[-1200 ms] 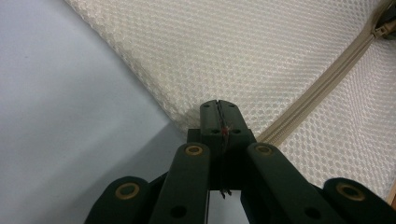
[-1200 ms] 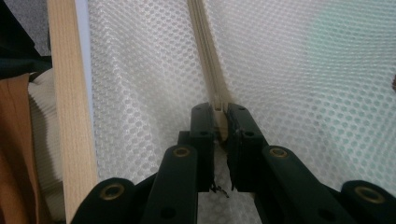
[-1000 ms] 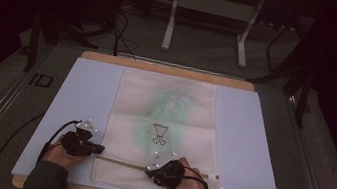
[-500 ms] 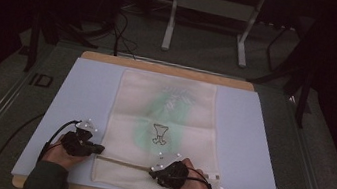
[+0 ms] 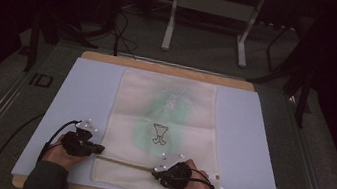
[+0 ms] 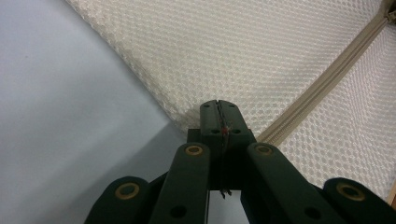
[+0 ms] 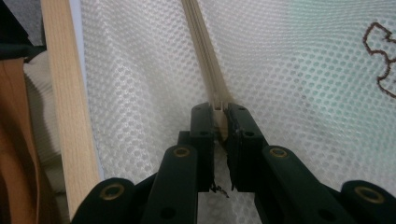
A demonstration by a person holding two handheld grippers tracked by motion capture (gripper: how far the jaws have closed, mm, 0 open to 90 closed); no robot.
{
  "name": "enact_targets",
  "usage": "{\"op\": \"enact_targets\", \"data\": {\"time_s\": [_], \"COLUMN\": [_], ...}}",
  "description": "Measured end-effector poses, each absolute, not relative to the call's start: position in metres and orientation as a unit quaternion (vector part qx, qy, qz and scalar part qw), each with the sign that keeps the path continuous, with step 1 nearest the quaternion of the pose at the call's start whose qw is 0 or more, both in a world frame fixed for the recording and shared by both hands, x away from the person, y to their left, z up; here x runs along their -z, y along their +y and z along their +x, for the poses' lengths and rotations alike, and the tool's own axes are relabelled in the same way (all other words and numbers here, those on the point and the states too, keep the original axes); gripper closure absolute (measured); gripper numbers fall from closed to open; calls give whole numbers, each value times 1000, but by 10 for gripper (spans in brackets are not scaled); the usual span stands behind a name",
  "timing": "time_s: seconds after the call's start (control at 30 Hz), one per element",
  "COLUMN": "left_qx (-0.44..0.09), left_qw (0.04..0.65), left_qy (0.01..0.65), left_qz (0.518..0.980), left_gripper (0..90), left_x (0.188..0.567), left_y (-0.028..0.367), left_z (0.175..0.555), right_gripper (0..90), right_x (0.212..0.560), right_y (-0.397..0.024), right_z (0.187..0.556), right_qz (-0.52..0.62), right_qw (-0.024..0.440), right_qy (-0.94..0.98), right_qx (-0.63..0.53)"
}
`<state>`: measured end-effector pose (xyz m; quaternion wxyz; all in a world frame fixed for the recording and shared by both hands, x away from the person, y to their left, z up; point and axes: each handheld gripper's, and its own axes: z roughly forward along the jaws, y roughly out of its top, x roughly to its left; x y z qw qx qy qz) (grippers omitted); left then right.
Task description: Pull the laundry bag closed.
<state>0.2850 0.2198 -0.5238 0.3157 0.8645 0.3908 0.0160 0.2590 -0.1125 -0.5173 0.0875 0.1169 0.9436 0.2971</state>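
mesh laundry bag (image 5: 164,124): cream, flat on the table (image 5: 254,153), lengthwise down the middle; something green shows through it, plus a small dark emblem (image 5: 160,134)
zipper (image 5: 126,163): runs across the bag parallel to the table's near edge, just in from it
left tool (image 5: 95,149): jaws closed on the bag's near-left corner at the zipper's end; in the left gripper view (image 6: 219,122) the mesh edge is pinched between them
right tool (image 5: 159,174): jaws clamped on the zipper partway along, probably on the slider; in the right gripper view (image 7: 219,123) the zipper tape runs straight into the jaws
progress: my read is mid-zip. Which stretch is already closed, cannot tell from the pictures
left to do: likely pull the slider along the zipper while the left tool anchors the corner
table edge: wooden strip (image 7: 70,107) just beside the bag in the right gripper view
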Motion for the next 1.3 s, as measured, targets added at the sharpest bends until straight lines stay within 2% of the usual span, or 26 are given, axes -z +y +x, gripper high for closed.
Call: {"op": "enact_targets", "data": {"time_s": [1.3], "left_qx": [-17], "left_qw": [316], "left_qy": [391], "left_qz": [865], "left_gripper": [898], "left_x": [524], "left_y": [220], "left_z": [285], "right_gripper": [823], "right_x": [516], "right_y": [-134], "right_z": [256], "right_qz": [133], "right_qw": [94], "right_qy": [943], "right_qx": [-290]}}
